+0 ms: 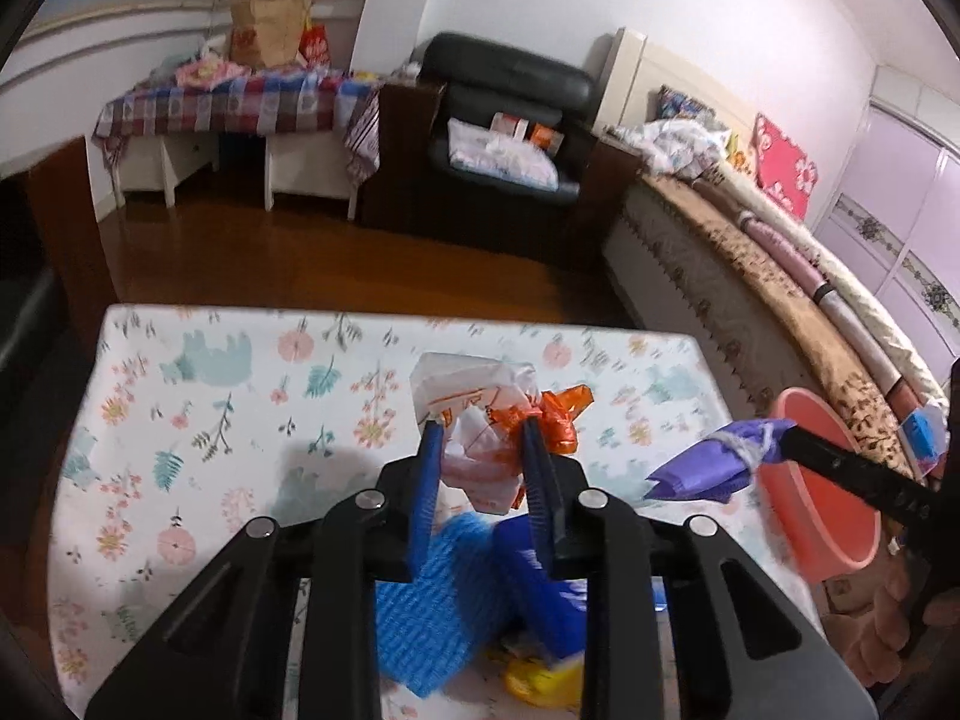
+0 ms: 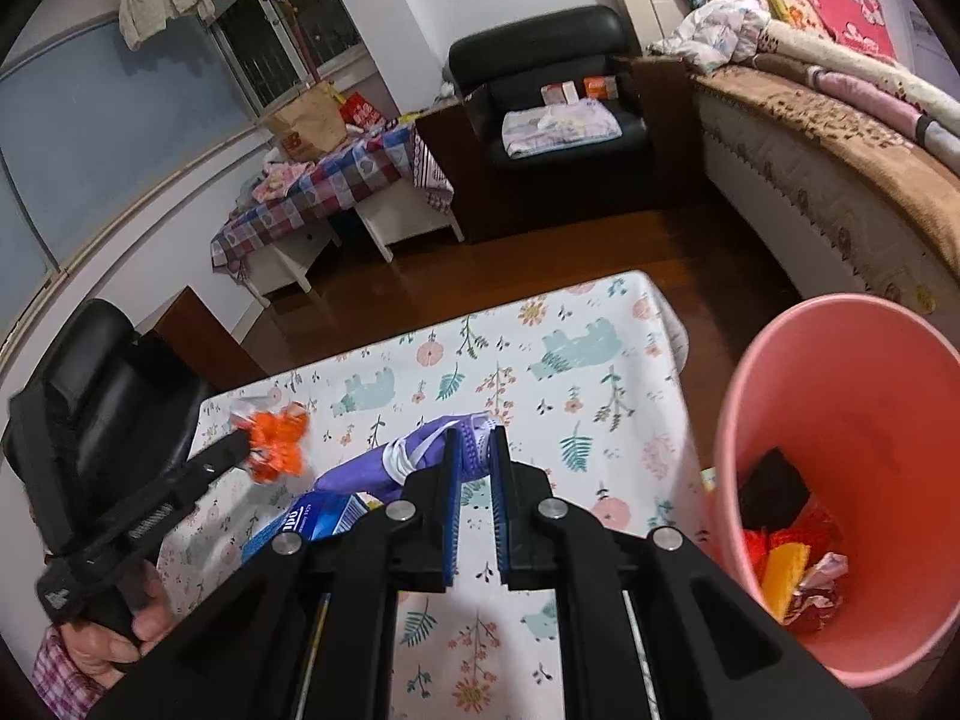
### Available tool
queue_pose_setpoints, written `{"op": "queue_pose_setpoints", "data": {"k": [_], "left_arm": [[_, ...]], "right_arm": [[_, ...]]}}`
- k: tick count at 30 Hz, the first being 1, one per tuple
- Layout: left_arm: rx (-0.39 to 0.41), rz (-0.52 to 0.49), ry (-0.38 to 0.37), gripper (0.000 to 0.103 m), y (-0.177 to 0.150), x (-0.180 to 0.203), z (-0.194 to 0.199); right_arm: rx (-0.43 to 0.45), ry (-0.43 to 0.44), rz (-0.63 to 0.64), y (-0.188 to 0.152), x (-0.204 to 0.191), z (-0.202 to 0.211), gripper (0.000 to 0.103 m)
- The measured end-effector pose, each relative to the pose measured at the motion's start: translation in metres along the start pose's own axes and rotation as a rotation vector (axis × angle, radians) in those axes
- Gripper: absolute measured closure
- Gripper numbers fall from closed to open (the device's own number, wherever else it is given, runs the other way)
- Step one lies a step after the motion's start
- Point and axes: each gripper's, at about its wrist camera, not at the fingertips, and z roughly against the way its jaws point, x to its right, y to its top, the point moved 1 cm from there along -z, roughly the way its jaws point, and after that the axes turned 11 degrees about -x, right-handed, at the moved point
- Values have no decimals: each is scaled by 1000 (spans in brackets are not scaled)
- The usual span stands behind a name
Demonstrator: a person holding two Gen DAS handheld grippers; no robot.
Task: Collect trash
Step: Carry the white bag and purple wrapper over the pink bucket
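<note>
While each gripper grasps a wrapper over the floral tablecloth, a pink bin stands beside it.

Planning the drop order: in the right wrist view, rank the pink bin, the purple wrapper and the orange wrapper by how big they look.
1. pink bin, by far the largest, though it is also close to the camera.
2. purple wrapper, held in the right gripper.
3. orange wrapper, held in the left gripper; it sits farther off, so true size is unsure.
</note>
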Motion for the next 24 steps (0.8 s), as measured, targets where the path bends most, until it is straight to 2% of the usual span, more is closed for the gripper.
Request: {"op": "queue_pose_setpoints", "data": {"k": [5, 11, 17, 24], "left_arm": [[44, -45, -35, 77, 0, 31, 29], [61, -124, -76, 77, -8, 83, 46], [34, -189, -117, 77, -21, 135, 42], [-22, -282, -158, 77, -37, 196, 26]], "right_arm": [[52, -30, -3, -6, 8, 29, 94], [104, -115, -35, -18, 35, 66, 94], [141, -267, -75, -34, 72, 99, 94], [144, -375, -133, -52, 116, 121, 94]]}}
